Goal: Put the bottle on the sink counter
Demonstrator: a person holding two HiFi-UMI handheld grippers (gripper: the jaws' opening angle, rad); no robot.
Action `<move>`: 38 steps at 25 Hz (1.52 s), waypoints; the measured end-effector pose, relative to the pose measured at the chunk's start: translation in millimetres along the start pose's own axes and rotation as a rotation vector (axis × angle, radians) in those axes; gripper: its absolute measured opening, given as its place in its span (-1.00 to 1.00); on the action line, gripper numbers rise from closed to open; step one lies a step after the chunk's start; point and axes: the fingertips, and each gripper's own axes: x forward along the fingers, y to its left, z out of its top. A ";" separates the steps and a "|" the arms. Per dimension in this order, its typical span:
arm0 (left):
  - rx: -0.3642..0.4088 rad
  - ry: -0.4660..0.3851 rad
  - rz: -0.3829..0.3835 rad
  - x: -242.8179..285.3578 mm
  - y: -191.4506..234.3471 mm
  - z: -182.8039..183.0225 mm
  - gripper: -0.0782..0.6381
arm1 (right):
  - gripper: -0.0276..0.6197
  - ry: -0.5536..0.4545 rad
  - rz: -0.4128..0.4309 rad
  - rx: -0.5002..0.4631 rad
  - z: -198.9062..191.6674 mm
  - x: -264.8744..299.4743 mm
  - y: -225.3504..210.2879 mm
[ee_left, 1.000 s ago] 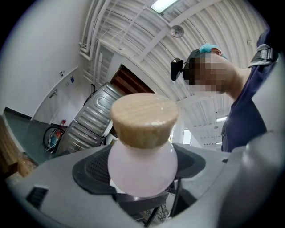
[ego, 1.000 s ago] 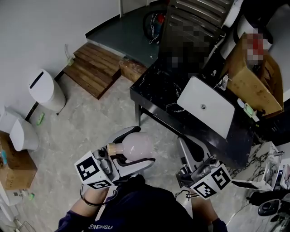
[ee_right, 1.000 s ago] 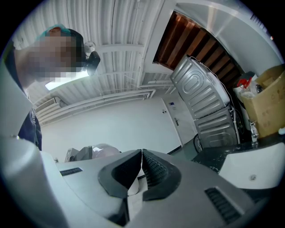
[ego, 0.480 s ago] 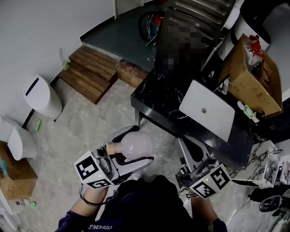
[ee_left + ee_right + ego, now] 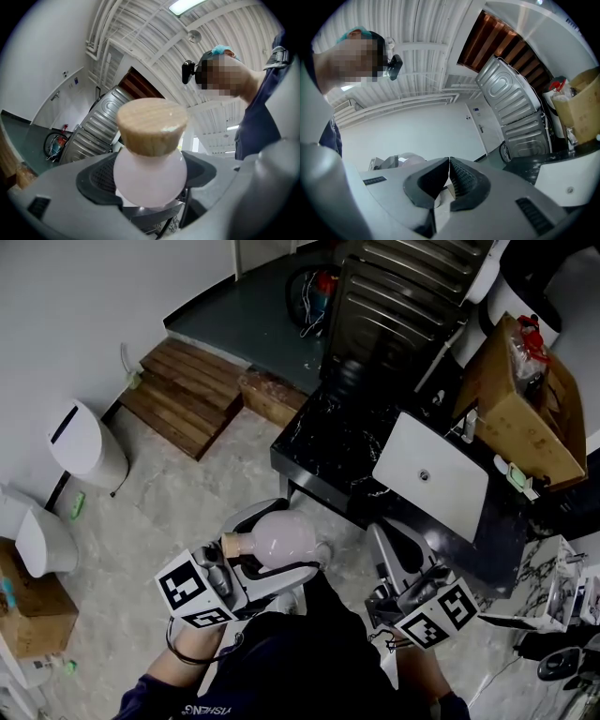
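My left gripper [image 5: 281,545] is shut on a pale pink round bottle [image 5: 279,541] with a wooden cork; the bottle lies sideways over the floor, cork toward the left. In the left gripper view the bottle [image 5: 150,173] fills the space between the jaws, cork nearest the camera. My right gripper [image 5: 394,554] is shut with nothing in it, its pads pressed together [image 5: 449,180]. It hangs just in front of the black marble sink counter [image 5: 323,451], which holds a white rectangular basin [image 5: 450,484]. Both grippers are on the near side of the counter's front edge.
A cardboard box [image 5: 525,404] with items stands on the counter's right end. A metal appliance [image 5: 394,296] rises behind the counter. Wooden steps [image 5: 183,395] and a white bin [image 5: 84,442] lie to the left on the tiled floor. A marbled shelf [image 5: 553,577] is at right.
The view has shifted slightly; the counter sits a little nearer to both grippers. The bottle stays held in the left gripper, and the right gripper stays shut.
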 end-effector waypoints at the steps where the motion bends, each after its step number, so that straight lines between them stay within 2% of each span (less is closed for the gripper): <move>1: 0.002 0.001 0.001 2.9 3.6 0.5 0.33 | -0.83 -0.002 0.001 0.002 1.0 3.0 -4.0; 17: 0.000 0.032 0.044 78.5 103.0 2.6 0.33 | -0.83 0.000 0.018 0.041 21.3 73.1 -107.3; 30: -0.025 0.083 0.105 165.0 193.0 -15.6 0.33 | -0.83 0.050 0.032 0.084 31.4 115.0 -216.4; 38: -0.030 0.110 0.124 202.7 235.3 -29.6 0.33 | -0.83 0.070 0.025 0.108 29.1 129.6 -265.1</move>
